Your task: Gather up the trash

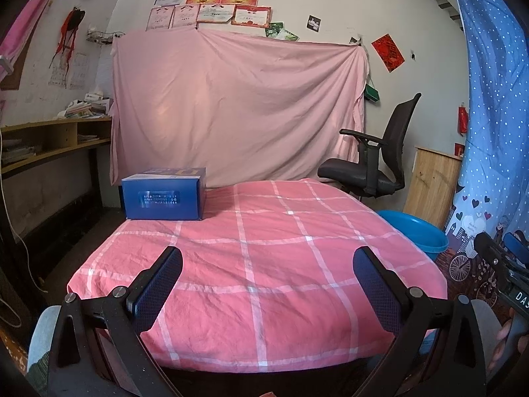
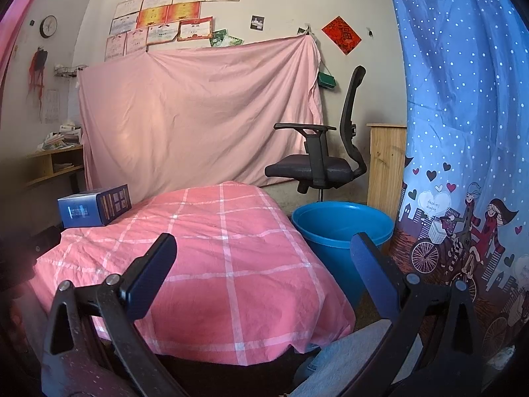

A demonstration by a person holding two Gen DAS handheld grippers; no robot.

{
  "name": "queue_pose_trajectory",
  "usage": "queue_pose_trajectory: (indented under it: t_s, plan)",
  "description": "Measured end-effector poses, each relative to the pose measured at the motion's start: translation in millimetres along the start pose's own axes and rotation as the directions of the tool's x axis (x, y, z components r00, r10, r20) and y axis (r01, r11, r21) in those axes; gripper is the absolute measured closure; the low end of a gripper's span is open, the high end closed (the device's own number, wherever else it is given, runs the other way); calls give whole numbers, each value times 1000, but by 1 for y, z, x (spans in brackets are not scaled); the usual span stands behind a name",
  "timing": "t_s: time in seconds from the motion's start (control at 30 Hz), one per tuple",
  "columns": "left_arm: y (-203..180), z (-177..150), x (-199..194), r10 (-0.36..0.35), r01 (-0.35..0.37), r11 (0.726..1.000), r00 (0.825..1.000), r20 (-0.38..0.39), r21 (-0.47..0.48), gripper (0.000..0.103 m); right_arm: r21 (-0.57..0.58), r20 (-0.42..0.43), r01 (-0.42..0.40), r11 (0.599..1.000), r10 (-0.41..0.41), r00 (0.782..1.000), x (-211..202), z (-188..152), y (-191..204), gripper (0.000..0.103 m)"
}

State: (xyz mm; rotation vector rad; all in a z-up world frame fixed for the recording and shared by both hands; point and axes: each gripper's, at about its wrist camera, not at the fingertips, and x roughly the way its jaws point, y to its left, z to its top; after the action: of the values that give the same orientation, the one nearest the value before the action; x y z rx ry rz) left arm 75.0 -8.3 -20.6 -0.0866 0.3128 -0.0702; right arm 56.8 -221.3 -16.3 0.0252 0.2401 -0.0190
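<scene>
A blue cardboard box (image 1: 164, 194) lies on the far left corner of a table covered with a pink checked cloth (image 1: 264, 264); it also shows in the right wrist view (image 2: 94, 205). A blue plastic bucket (image 2: 340, 231) stands on the floor to the right of the table, its rim also visible in the left wrist view (image 1: 416, 231). My left gripper (image 1: 267, 261) is open and empty above the near part of the cloth. My right gripper (image 2: 263, 248) is open and empty over the table's near right side, left of the bucket.
A black office chair (image 2: 324, 152) stands behind the table and bucket. A pink sheet (image 1: 231, 106) hangs on the back wall. A blue dotted curtain (image 2: 463, 132) hangs at the right. A wooden shelf (image 1: 56, 139) with papers is at the left, a wooden cabinet (image 2: 385, 162) behind the bucket.
</scene>
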Motion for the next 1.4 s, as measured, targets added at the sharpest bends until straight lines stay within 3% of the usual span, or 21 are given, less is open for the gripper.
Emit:
queue_pose_trajectory:
  t_s: [1.4]
  plan:
    - [-4, 0, -1, 6, -6, 1000, 1000, 2, 8, 2, -9, -51, 7, 1000, -8, 999, 11, -4, -4, 0]
